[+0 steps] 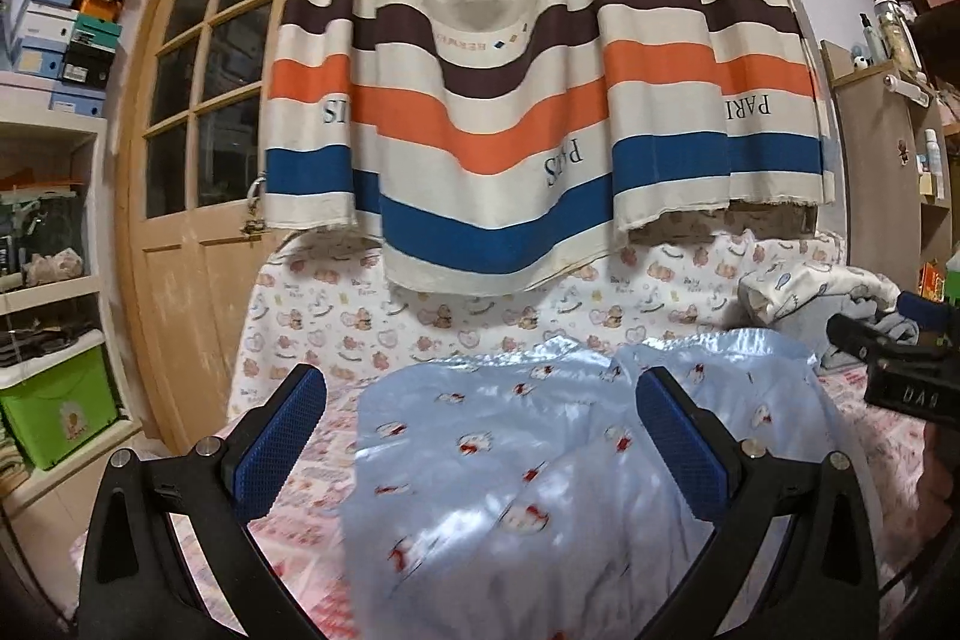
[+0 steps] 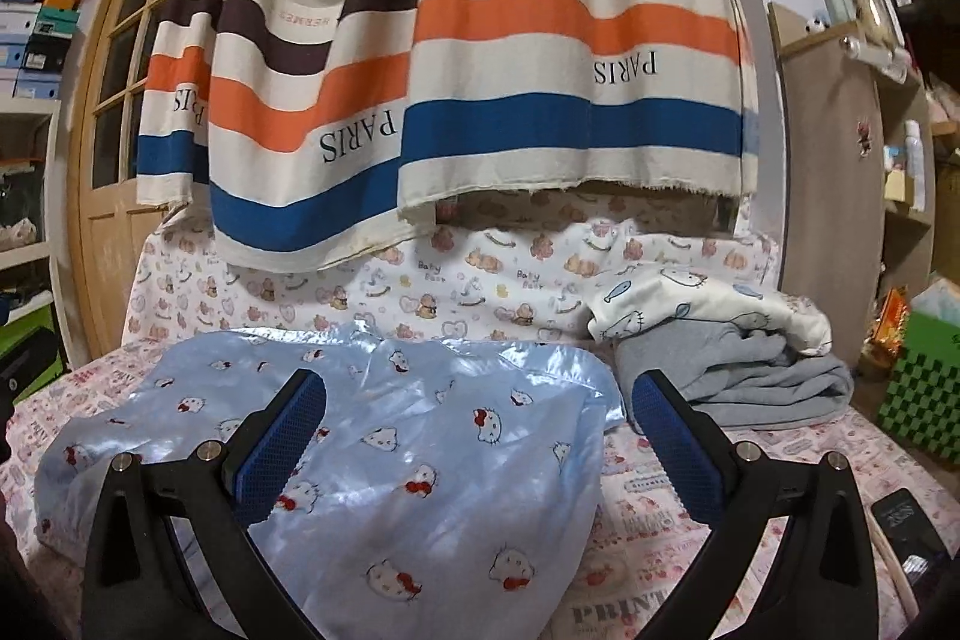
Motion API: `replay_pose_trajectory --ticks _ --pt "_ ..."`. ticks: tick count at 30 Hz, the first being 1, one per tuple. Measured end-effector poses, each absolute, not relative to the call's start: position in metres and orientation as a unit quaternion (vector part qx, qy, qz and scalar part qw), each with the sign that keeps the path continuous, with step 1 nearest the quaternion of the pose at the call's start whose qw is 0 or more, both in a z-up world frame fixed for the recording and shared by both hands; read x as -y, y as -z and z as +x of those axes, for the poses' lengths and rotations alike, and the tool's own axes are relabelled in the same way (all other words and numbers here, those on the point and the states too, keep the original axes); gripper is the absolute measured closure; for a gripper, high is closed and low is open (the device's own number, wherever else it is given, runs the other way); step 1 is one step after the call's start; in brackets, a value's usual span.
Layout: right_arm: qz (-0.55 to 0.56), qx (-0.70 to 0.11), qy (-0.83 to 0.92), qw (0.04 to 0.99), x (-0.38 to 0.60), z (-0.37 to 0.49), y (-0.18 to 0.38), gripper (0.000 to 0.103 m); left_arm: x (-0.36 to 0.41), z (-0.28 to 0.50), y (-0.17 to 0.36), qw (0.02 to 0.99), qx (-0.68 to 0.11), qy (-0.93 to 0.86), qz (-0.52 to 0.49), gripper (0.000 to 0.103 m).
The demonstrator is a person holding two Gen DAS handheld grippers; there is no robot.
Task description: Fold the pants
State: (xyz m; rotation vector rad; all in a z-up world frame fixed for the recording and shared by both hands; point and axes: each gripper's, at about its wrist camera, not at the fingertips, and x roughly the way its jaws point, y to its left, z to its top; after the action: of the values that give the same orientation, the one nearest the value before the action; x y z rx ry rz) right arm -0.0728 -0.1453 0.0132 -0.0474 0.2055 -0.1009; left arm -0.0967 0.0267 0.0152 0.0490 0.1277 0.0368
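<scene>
Shiny light-blue satin pants (image 1: 540,466) with a small cat print lie crumpled on the bed. In the left wrist view my left gripper (image 1: 480,400) hovers open above them, its blue pads spread wide with nothing between. My right gripper (image 2: 477,400) is also open in the right wrist view, over the right part of the same pants (image 2: 372,448). The right gripper's black body (image 1: 900,370) shows at the right edge of the left wrist view. Neither gripper touches the cloth.
A pink-printed sheet covers the bed (image 2: 690,520). Folded grey and white clothes (image 2: 738,364) are stacked at the back right. A striped curtain (image 1: 540,70) hangs behind the bed. A wooden door (image 1: 192,130) and shelves (image 1: 48,220) stand left, a cabinet (image 2: 840,196) right. A dark phone (image 2: 906,520) lies near right.
</scene>
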Motion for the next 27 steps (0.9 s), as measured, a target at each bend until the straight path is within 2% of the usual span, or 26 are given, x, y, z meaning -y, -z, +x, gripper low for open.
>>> replay_pose_trajectory --ticks 7,13,16,18,20,21,23,27 --pt "0.038 -0.103 0.036 0.993 0.128 -0.097 0.004 0.001 -0.055 -0.126 0.001 0.995 -0.059 -0.072 0.018 0.000" --pt "0.000 -0.106 -0.008 0.994 0.088 -0.108 0.016 0.002 -0.083 -0.136 0.014 0.993 -0.080 -0.082 -0.007 0.000" --pt "-0.011 -0.124 -0.061 0.990 0.061 -0.109 0.023 0.017 -0.093 -0.143 0.020 0.992 -0.078 -0.101 -0.013 0.000" --pt "-0.026 -0.140 -0.093 0.985 0.041 -0.109 0.030 0.022 -0.099 -0.148 0.022 0.991 -0.075 -0.112 -0.012 0.000" --pt "-0.045 -0.157 -0.125 0.979 0.017 -0.110 0.039 0.037 -0.106 -0.152 0.024 0.990 -0.072 -0.121 -0.013 0.000" --pt "-0.054 -0.163 -0.142 0.975 0.005 -0.110 0.043 0.040 -0.109 -0.154 0.025 0.989 -0.070 -0.127 -0.013 0.001" --pt "-0.068 -0.171 -0.176 0.967 -0.015 -0.112 0.050 0.052 -0.115 -0.158 0.026 0.988 -0.066 -0.139 -0.014 0.001" --pt "-0.096 -0.166 -0.223 0.956 -0.049 -0.123 0.061 0.055 -0.130 -0.165 0.029 0.984 -0.059 -0.166 -0.014 0.001"
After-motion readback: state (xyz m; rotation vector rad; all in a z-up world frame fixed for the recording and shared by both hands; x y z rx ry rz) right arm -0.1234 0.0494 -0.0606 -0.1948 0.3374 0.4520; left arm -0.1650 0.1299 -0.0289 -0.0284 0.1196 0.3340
